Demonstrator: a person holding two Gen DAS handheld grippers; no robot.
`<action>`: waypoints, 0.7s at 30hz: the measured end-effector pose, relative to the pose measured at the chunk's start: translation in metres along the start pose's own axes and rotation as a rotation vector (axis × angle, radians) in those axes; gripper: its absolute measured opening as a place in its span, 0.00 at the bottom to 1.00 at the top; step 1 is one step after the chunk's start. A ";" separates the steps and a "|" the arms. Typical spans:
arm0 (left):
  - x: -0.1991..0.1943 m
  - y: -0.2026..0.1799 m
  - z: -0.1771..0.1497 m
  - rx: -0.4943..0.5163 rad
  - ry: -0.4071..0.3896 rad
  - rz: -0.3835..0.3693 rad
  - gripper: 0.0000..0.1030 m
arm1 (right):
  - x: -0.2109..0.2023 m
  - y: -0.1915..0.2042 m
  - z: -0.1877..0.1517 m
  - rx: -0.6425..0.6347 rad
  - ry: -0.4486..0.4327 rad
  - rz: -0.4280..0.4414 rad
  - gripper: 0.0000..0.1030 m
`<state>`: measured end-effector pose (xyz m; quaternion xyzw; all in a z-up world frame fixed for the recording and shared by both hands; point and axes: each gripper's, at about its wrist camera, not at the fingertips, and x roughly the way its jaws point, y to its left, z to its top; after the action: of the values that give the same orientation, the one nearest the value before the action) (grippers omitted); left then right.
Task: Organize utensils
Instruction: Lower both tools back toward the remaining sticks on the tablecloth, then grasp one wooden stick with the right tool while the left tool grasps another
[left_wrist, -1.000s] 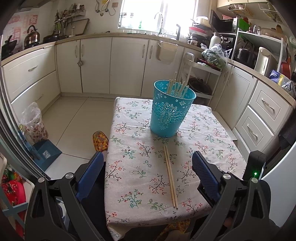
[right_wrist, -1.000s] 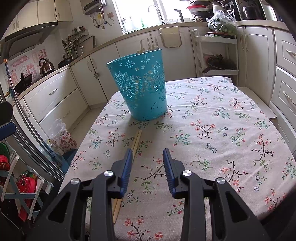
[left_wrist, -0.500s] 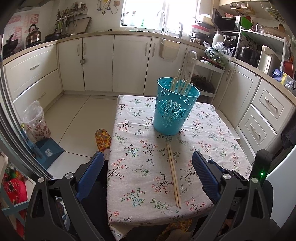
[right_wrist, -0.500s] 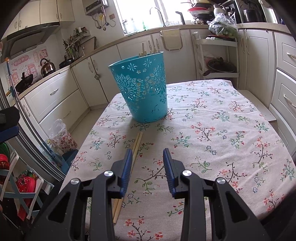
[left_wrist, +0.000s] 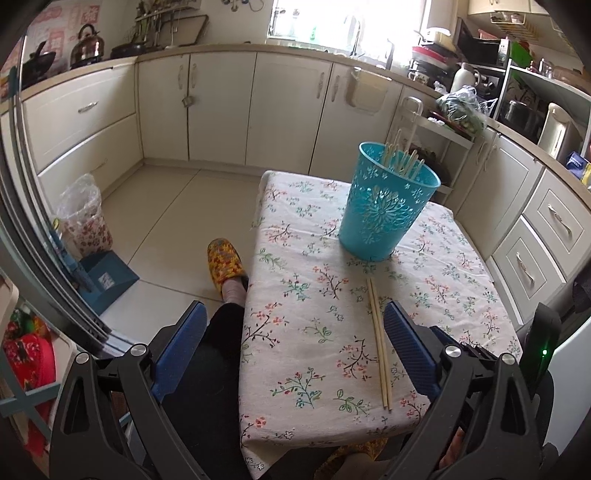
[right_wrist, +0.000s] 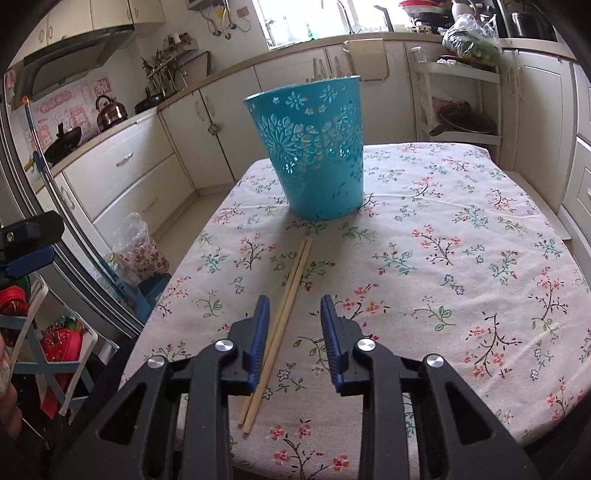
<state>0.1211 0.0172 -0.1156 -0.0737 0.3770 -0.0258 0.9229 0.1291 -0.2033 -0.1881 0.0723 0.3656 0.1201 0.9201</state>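
A pair of wooden chopsticks (right_wrist: 295, 269) (left_wrist: 376, 339) lies on the flowered tablecloth (right_wrist: 443, 258), in front of a turquoise cut-out bucket (right_wrist: 314, 147) (left_wrist: 388, 206) that holds several more chopsticks (left_wrist: 402, 158). My right gripper (right_wrist: 294, 306) hangs low over the near half of the lying pair. The sticks run between its blue pads, close to the left one, and neither pad presses on them while the jaws are closing. My left gripper (left_wrist: 295, 343) stands wide open at the table's near left corner, holding nothing, with the sticks just inside its right finger.
A person's dark trouser leg and yellow slipper (left_wrist: 225, 266) are beside the table's left edge. On the floor to the left stand a plastic bag (left_wrist: 83, 218) and a blue dustpan (left_wrist: 107, 277). Cream kitchen cabinets (left_wrist: 221, 110) ring the room, with a rack trolley (right_wrist: 461, 107) behind the table.
My right gripper has shifted left, so the lying chopsticks now pass between its fingers instead of left of them, and its jaws have narrowed. The left gripper has drifted left and lower.
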 end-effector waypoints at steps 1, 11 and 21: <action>0.002 -0.001 -0.001 0.001 0.006 -0.001 0.90 | 0.003 0.001 0.002 -0.001 0.007 -0.002 0.28; 0.020 -0.005 -0.008 0.013 0.052 -0.006 0.90 | 0.054 0.003 0.025 0.007 0.110 -0.037 0.18; 0.044 -0.002 -0.009 -0.002 0.101 -0.002 0.90 | 0.076 0.000 0.024 -0.043 0.159 -0.062 0.16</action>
<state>0.1460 0.0096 -0.1520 -0.0735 0.4232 -0.0300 0.9026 0.1993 -0.1833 -0.2203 0.0314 0.4367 0.1050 0.8929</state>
